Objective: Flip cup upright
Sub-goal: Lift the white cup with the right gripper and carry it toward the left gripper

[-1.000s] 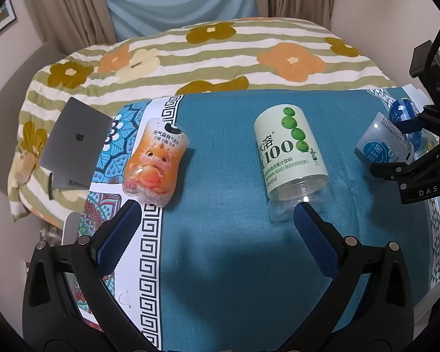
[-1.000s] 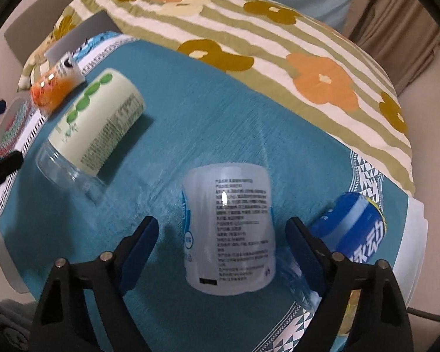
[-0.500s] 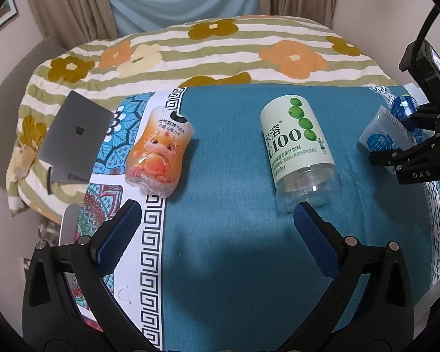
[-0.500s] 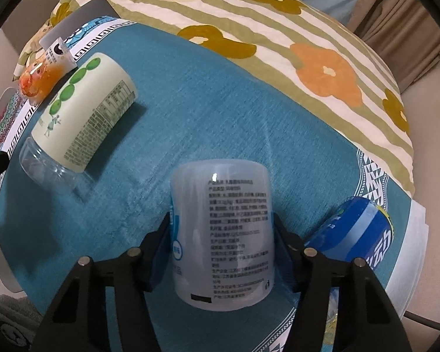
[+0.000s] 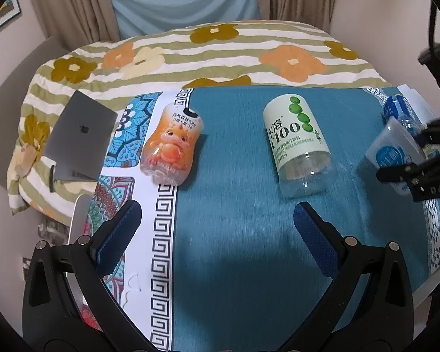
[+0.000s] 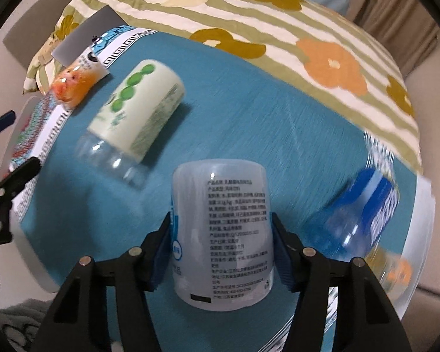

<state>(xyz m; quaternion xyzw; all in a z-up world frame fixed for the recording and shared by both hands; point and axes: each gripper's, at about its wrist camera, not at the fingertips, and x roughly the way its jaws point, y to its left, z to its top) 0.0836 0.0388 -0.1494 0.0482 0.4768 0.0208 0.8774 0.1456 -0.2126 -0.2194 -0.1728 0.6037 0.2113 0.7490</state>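
Right now the right gripper [image 6: 221, 252] has its 2 blue pads clamped on the sides of the white cup [image 6: 221, 231], which fills the gap between them. The cup's closed end faces away from the camera and its printed text reads upright in the right wrist view. From the left wrist view the same cup [image 5: 391, 149] appears tilted at the right edge of the teal cloth [image 5: 243, 234], pinched in the right gripper [image 5: 407, 161]; whether it touches the cloth cannot be told.

Meanwhile the left gripper [image 5: 217, 223] hangs over the near part of the cloth with its 2 fingers spread wide and nothing between them.

On the cloth lies a green-labelled bottle [image 5: 297, 138] on its side, its clear base toward the camera. An orange bottle [image 5: 171, 143] lies on the patterned border to its left. A blue bottle [image 6: 363, 214] lies just right of the cup, blurred. A grey laptop [image 5: 79, 135] rests on the flowered bedspread [image 5: 220, 52] beyond.
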